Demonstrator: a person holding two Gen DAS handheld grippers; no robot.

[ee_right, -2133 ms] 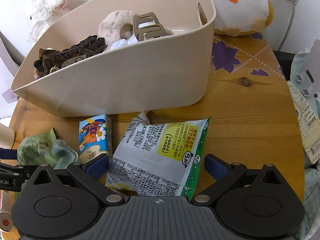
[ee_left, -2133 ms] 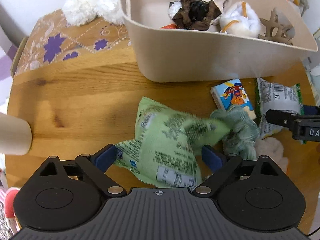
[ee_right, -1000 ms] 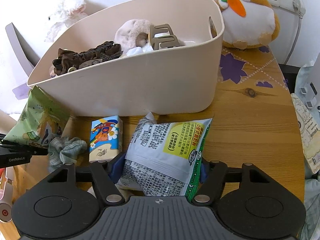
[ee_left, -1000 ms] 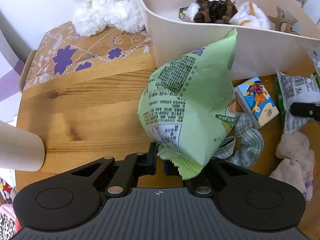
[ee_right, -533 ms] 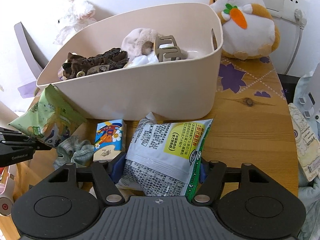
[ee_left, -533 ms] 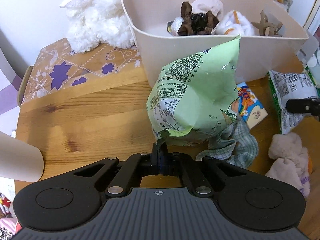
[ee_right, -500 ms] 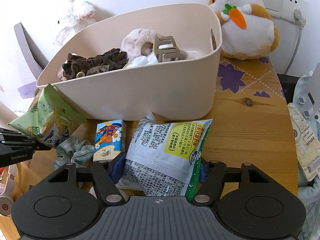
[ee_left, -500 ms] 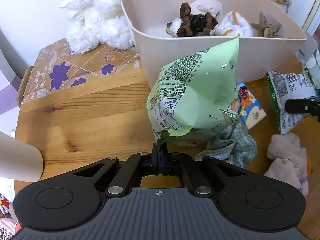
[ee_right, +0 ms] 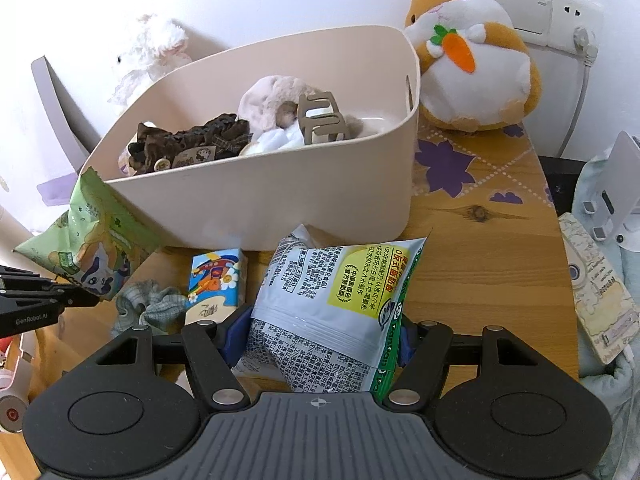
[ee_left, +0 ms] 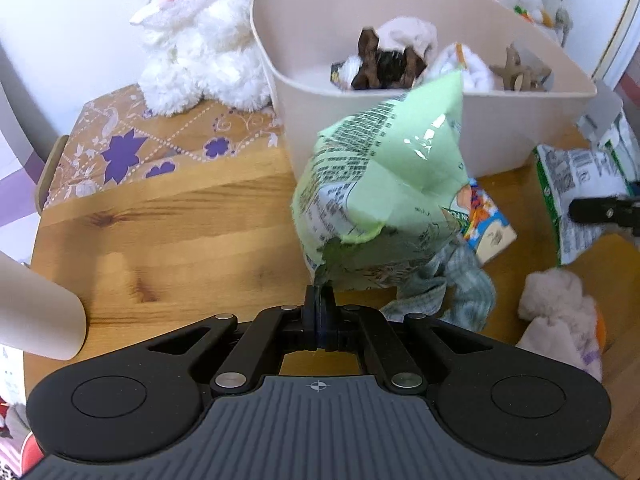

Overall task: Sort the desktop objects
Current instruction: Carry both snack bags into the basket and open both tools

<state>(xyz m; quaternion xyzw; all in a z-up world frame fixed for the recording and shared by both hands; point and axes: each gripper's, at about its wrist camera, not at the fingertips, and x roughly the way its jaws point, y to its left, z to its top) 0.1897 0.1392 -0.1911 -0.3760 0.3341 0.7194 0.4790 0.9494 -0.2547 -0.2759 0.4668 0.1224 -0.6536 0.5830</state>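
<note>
Beige bin point(ee_right: 280, 196) holding brown scrunchie point(ee_right: 188, 142), plush scrunchie point(ee_right: 276, 92), claw clip point(ee_right: 320, 118), left gripper point(ee_left: 319, 300) clamped tight on green snack bag point(ee_left: 384, 184), now raised beside the bin, right gripper point(ee_right: 320, 336) pinching white snack bag point(ee_right: 332, 296) as before

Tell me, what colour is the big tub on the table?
The tub is cream-beige; the right wrist view shows it best.

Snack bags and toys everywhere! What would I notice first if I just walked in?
Probably the green snack bag, pinched at one corner by the left gripper and raised in front of the big cream tub. Next, the white snack bag squeezed in the right gripper on the wooden table. Behind the tub sits a plush hamster with a carrot.
</note>
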